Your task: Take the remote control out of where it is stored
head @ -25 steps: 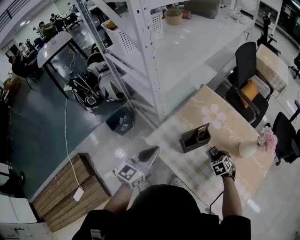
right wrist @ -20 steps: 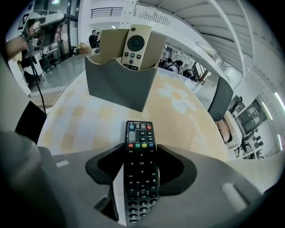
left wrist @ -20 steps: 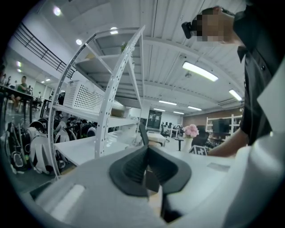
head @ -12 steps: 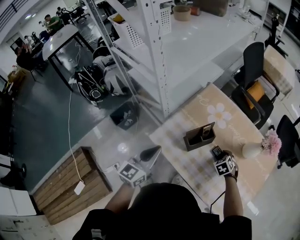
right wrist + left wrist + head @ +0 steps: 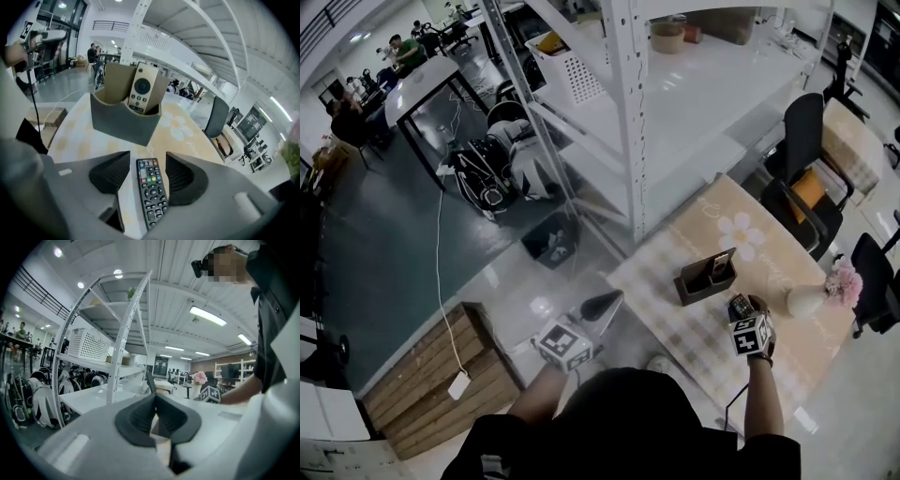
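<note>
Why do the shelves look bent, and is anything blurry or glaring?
Left gripper view: the wide lens bows the shelf posts into arcs, and a ceiling light glares. Right gripper view: the black remote is sharp, the corners dark. Head view: the glossy floor shows a bright reflection.

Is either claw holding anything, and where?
Nothing held. The black remote lies between the right claw's opening jaws, untouched; left claw shut, empty.
</note>
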The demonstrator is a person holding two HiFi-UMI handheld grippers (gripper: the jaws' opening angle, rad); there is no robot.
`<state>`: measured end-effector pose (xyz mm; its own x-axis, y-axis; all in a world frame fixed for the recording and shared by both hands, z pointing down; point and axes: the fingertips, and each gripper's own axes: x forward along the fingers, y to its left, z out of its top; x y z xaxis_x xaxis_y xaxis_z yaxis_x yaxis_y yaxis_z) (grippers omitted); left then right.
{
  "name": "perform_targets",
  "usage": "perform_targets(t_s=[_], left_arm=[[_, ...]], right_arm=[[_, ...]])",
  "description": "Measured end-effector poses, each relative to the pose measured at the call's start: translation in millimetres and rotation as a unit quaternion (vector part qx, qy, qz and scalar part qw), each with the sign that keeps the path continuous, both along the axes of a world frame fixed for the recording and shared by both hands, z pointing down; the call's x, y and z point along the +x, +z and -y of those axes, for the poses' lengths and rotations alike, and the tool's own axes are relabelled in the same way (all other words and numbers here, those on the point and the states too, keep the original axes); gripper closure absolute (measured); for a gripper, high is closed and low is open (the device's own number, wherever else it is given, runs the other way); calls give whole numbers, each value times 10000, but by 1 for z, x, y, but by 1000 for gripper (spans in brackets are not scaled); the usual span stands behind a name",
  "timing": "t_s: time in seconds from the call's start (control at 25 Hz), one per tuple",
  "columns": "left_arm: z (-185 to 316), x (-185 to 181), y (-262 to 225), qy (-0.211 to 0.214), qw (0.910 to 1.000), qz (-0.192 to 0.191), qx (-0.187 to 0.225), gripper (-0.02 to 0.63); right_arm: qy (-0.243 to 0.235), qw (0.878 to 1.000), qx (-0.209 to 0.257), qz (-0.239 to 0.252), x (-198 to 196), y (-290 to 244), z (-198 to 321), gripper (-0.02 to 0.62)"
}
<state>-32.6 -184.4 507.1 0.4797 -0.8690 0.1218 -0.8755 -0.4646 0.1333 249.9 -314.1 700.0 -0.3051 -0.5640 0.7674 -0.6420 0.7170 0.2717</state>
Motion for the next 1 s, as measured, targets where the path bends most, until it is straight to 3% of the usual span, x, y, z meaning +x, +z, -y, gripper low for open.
perform_targets(t_s=[0.2, 0.4, 0.84, 1.0], left_arm=[[-2, -14, -7, 194, 9997, 85, 116, 604], [3, -27, -17, 245, 9993, 83, 263, 605], [8, -43, -31, 335, 9987, -17, 389, 606], [5, -37, -27, 445, 9984, -85, 348, 606]], right_arm=[[572, 9927, 505, 938, -14, -48, -9, 357], [916, 9730, 1044, 1842, -23, -104, -25, 383], [1224, 9310, 1651, 3018, -29, -166, -58, 418], [1309, 9094, 1856, 3483, -28, -178, -65, 591]])
